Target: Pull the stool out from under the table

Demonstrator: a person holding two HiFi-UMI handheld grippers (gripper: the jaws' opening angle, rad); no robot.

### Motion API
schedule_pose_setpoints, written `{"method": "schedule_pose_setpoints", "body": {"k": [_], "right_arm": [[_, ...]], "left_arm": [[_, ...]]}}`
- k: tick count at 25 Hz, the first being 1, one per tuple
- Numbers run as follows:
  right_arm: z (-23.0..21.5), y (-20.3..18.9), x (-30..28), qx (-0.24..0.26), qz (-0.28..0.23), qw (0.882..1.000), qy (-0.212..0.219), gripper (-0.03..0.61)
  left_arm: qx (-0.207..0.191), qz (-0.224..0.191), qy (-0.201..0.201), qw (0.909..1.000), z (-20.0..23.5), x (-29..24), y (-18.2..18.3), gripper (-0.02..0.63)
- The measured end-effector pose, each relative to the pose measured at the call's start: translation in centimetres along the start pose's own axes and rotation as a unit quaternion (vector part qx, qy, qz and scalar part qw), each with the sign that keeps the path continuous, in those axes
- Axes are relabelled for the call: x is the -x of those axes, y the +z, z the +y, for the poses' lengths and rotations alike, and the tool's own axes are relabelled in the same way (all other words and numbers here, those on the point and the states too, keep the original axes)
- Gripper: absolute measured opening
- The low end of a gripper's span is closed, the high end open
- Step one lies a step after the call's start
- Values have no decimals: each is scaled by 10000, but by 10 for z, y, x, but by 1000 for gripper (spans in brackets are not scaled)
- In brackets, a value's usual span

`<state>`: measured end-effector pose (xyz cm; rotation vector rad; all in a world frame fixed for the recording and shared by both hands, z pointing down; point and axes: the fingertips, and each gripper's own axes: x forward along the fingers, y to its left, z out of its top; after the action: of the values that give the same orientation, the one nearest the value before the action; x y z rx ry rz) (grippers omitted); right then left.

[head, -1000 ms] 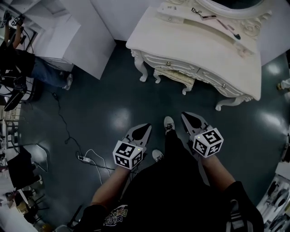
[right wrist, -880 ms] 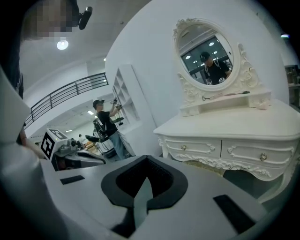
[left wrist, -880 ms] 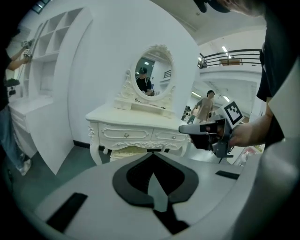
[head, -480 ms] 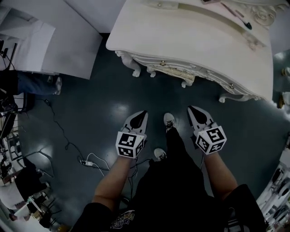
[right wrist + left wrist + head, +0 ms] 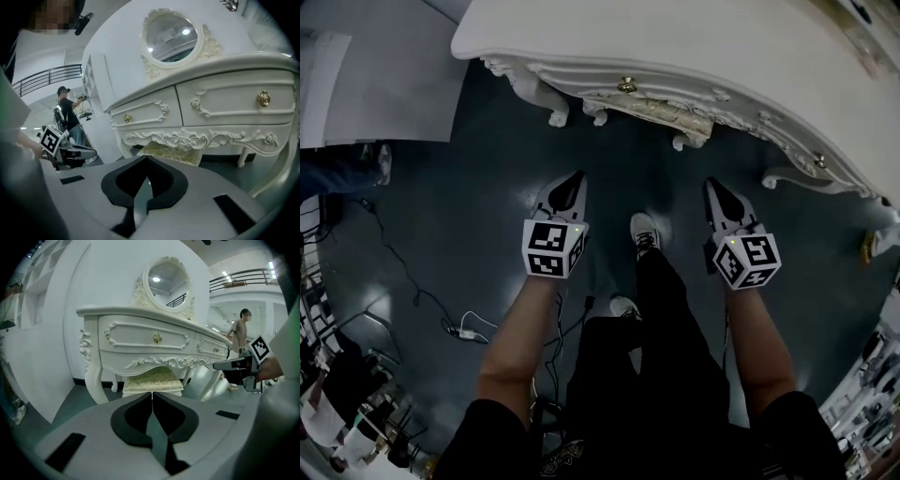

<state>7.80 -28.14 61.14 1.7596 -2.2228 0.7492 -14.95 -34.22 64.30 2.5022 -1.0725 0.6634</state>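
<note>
A white carved dressing table [image 5: 694,47] fills the top of the head view. Under its front edge shows the cream cushioned stool [image 5: 661,114], also seen tucked between the table legs as a stool [image 5: 152,380] and stool [image 5: 171,153]. My left gripper [image 5: 567,186] is shut and empty, pointing at the table from the floor side. My right gripper [image 5: 717,190] is likewise shut with nothing in it. Both hang short of the stool, one at each side of my legs. From the gripper views the left gripper [image 5: 151,394] and right gripper [image 5: 146,161] face the stool.
A round mirror [image 5: 166,280] tops the table. White wall panels [image 5: 366,84] stand at the left. A cable and power strip [image 5: 459,330] lie on the dark floor at lower left. Another person [image 5: 240,331] stands in the background. My shoes [image 5: 645,232] are between the grippers.
The table has come much closer and now fills the top of the head view. Both grippers have moved forward toward it and spread a little apart, staying shut.
</note>
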Motion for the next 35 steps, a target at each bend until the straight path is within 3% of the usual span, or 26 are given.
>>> {"method": "schedule_pose_setpoints", "body": {"k": [5, 8, 11, 15, 21, 28, 35], "right_arm": [[-38, -53, -38, 151, -188, 9994, -231, 28], [-60, -87, -59, 152, -233, 9993, -250, 32], [-81, -115, -84, 222, -262, 9991, -261, 99], [-108, -131, -121, 334, -323, 9982, -384, 146], [-155, -155, -165, 554, -173, 9945, -869, 266], [-181, -161, -194, 669, -368, 9918, -1020, 282], [-182, -167, -208, 754, -262, 9922, -958, 282]], "left_arm": [[-252, 5, 119, 9996, 31, -69, -53, 20], [-226, -17, 208, 9995, 52, -108, -82, 112], [-168, -129, 261, 9994, 69, -142, -100, 129], [-383, -269, 306, 9984, 93, -181, -103, 178], [-665, -127, 408, 9969, 125, -237, -113, 281], [-685, -189, 460, 9964, 149, -285, -113, 298], [-997, -70, 315, 9945, 149, -317, -112, 299]]}}
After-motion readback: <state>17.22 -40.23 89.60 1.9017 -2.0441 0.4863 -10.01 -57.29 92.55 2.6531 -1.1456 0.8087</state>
